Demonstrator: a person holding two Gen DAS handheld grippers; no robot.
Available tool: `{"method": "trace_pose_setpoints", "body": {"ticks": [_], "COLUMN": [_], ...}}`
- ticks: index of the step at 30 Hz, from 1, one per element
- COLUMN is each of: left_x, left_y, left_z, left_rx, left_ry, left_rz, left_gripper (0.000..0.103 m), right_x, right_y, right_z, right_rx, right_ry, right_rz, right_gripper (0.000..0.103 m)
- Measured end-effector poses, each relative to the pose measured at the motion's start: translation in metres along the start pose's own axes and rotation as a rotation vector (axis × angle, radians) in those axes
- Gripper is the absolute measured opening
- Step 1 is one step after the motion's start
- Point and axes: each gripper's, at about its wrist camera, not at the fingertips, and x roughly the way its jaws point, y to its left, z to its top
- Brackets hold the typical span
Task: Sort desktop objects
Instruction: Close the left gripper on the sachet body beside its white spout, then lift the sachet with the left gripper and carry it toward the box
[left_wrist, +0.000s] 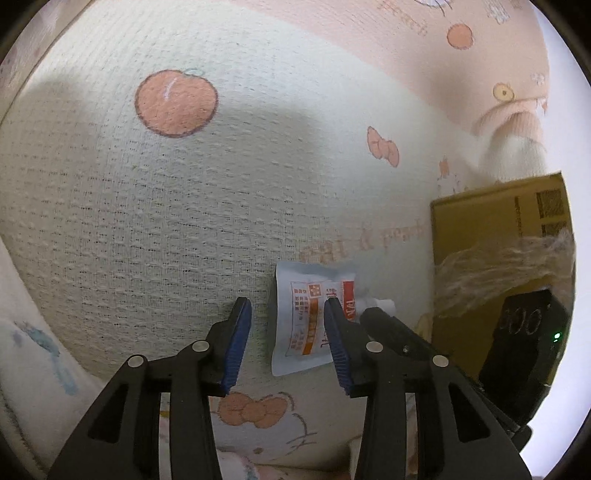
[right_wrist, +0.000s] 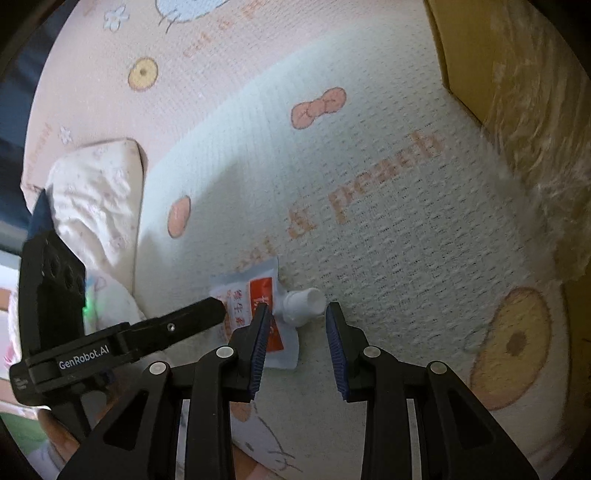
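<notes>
White, one spouted pouch (left_wrist: 314, 317) lies on the blanket (left_wrist: 147, 221) between two gaping tongs, left tongs (left_wrist: 288, 332) and right tongs (right_wrist: 295, 328).

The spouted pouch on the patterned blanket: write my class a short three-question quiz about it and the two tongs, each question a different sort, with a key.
1. True or false: the left tongs are shut on the spouted pouch.
2. Multiple choice: the pouch's white spout lies nearest to which? A the right tongs; B the cardboard box; C the pillow.
3. Fill in: the pouch rests on a ____ printed with peaches and bows.

Key: 1 false, both tongs are open; 2 A; 3 blanket.
</notes>
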Motion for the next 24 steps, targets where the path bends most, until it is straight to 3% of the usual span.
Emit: {"method": "trace_pose_setpoints", "body": {"ticks": [8, 15, 21, 24], "left_x": [0.008, 0.008, 0.000, -0.012], "left_y": [0.006, 0.003, -0.014, -0.019], "left_z": [-0.002, -0.006, -0.011, -0.009], "left_rx": [-0.118, -0.146, -0.059, -0.043], "left_ry": [0.025, 0.012, 0.002, -0.021], "left_rz": [-0.090, -0.089, -0.041, -0.059], "left_gripper": [0.045, 0.044, 0.042, 0.042], "right_x": [0.002, -0.001, -0.006, -0.018], "right_y": [0.001, 0.003, 0.014, 0.022], "right_z": [0.007, 0.007, 0.005, 0.006], "right_rx": [-0.009, -0.059, -0.095, -0.121], "right_ry": [-0.018, -0.040, -0.051, -0.075], "right_rz": [-0.003, -0.034, -0.041, -0.037], "right_gripper": [0.028, 0.027, 0.027, 0.027]}}
